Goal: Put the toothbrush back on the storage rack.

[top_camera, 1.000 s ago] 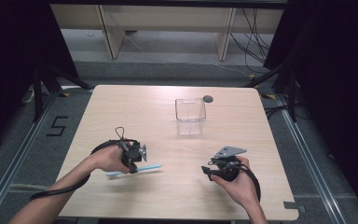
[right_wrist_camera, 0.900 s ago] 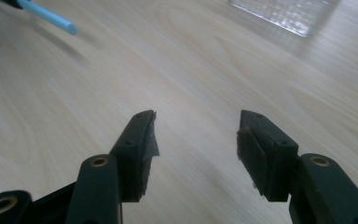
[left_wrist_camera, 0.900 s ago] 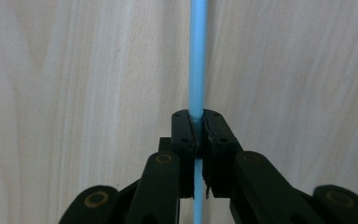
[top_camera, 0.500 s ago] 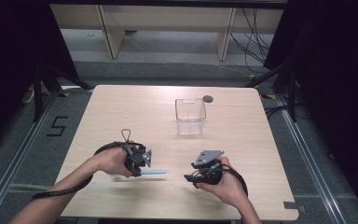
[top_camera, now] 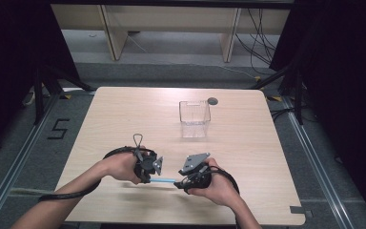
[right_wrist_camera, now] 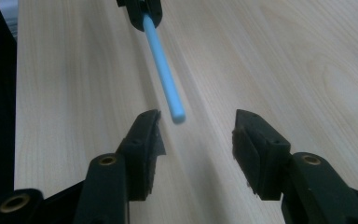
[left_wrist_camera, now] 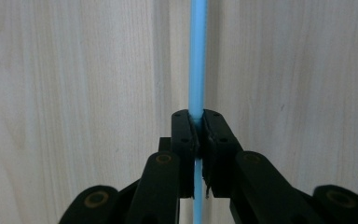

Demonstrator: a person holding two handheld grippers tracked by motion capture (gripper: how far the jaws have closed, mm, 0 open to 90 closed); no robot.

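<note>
The left tongs [left_wrist_camera: 198, 140] are clenched on the blue straw [left_wrist_camera: 197, 60], held above the surface [top_camera: 248, 143], while the right tongs [right_wrist_camera: 196, 128], just been closing but released, flank its free tip, so the handover remains.

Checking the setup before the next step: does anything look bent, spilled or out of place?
Nothing stands out. The blue straw is straight, clamped in the left hand-held gripper; the clear box stands upright on the table.
</note>
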